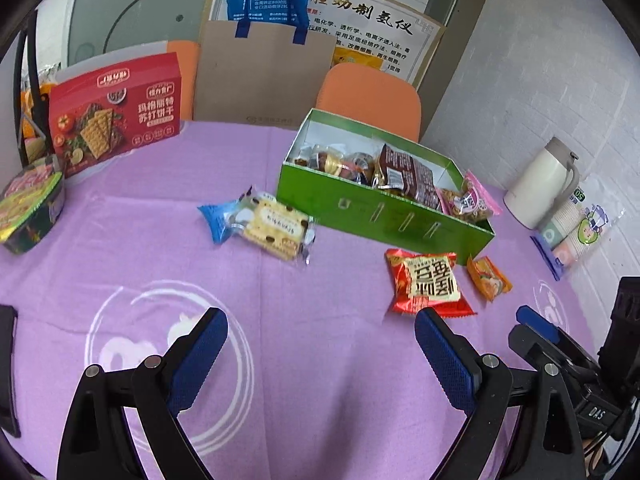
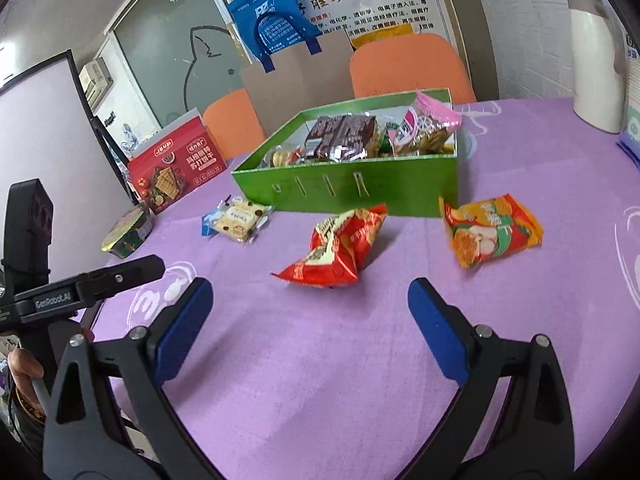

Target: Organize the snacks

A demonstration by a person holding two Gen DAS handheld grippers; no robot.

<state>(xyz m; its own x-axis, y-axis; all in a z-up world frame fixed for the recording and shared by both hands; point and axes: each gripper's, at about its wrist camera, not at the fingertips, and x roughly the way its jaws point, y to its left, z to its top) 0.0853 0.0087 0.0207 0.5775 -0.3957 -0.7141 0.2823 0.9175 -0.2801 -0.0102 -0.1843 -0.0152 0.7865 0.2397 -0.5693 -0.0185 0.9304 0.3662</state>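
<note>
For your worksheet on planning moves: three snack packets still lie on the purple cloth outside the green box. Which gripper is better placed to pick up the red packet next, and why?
Probably the right gripper: its open jaws face the red packet squarely. For the left gripper, that packet sits off to one side.

Purple-clothed table (image 1: 304,360): green box (image 1: 384,216), 3 snack packets (image 2: 336,252).

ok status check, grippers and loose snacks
Left gripper and right gripper open, empty. Red packet, orange packet, biscuit pack still outside green box. Nothing in the way.
</note>
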